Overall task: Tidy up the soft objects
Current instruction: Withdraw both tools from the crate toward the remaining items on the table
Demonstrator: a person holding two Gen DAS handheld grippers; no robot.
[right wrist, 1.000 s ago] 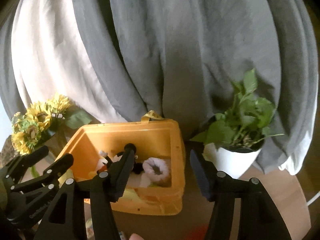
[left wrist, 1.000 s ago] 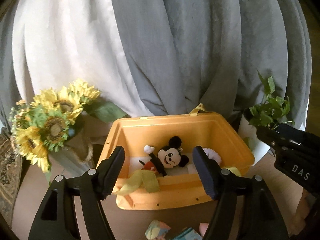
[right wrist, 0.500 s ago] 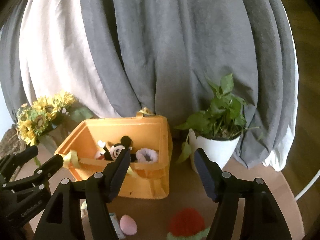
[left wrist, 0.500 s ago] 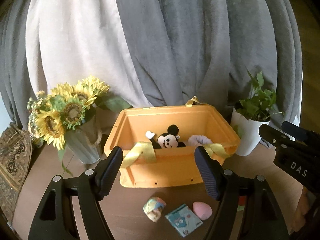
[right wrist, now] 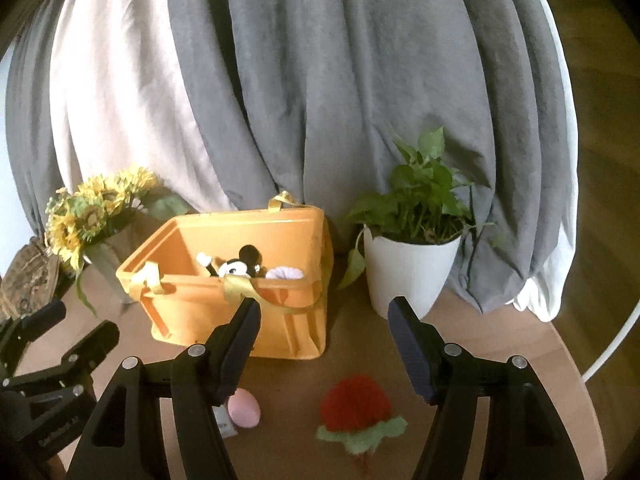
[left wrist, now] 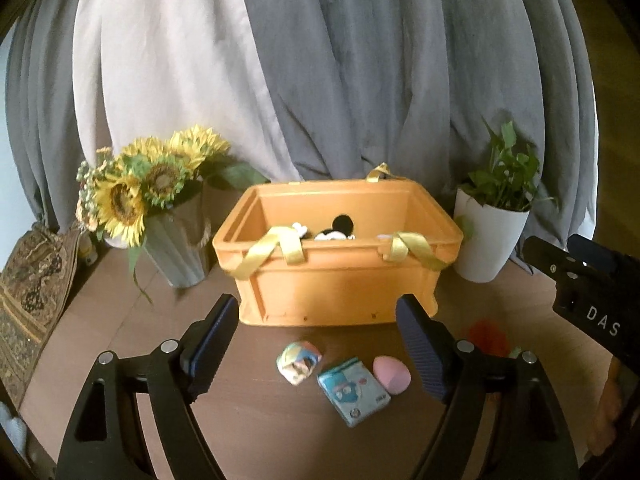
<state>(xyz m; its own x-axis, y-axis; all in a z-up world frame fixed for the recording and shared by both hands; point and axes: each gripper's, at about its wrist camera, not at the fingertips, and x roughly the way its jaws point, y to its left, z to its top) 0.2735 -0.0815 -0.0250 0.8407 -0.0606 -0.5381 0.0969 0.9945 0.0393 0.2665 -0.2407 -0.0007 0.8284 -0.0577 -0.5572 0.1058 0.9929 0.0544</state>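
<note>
With the mouse plush (right wrist: 240, 266) already placed in the orange plastic crate (left wrist: 340, 292), a next pick is judged due: the empty left gripper (left wrist: 316, 344) (jaws opening) and the spread, empty right gripper (right wrist: 324, 344) are held above the pink egg-shaped sponge (left wrist: 391, 374) and red knitted piece (right wrist: 356, 404) at lower centre.

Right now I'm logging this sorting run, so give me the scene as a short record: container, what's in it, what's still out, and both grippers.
container: orange crate with yellow ribbon handles, on the brown table
inside: mouse plush, white fluffy item
still out: patterned soft ball, blue packet, pink egg-shaped sponge, red knitted piece
left gripper: fingers opening, nothing between them
right gripper: open, holding nothing
</note>
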